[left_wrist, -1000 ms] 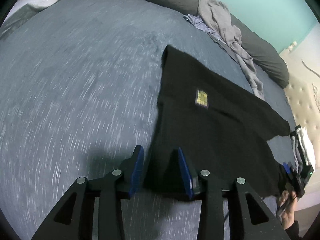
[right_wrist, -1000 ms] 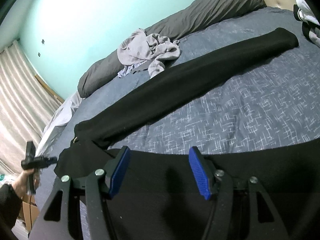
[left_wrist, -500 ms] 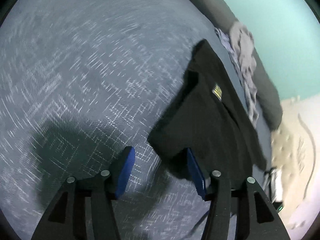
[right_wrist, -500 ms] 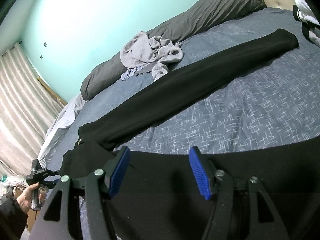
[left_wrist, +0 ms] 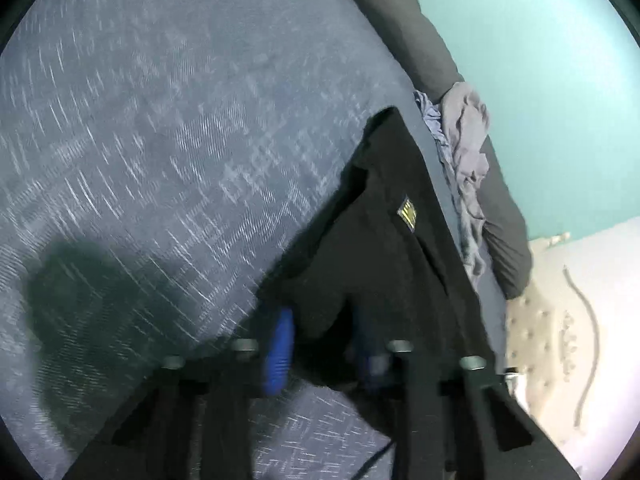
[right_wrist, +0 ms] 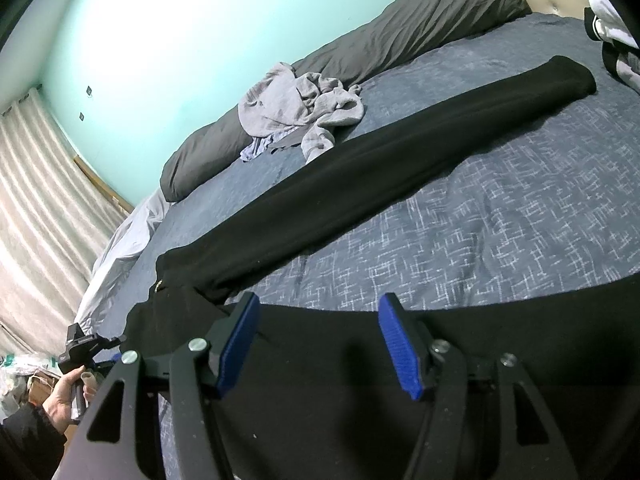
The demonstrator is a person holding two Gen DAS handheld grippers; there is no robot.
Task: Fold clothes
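Yellow label (left_wrist: 408, 213) on black garment (left_wrist: 384, 248), text unreadable. Left gripper (left_wrist: 320, 344) closing over garment corner; right gripper (right_wrist: 318, 344) released.

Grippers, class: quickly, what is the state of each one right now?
Left gripper: jaws closing, corner of the black garment between them.
Right gripper: open above the black garment, holding nothing.

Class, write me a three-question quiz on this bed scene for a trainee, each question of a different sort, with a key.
1. True or false: the right gripper is open above the black trousers.
2. The grey crumpled garment lies against: A) curtain B) dark bolster C) headboard.
3. Fill in: the left gripper is closing on the trousers' ____ corner.

Key: 1 true; 2 B; 3 waistband.
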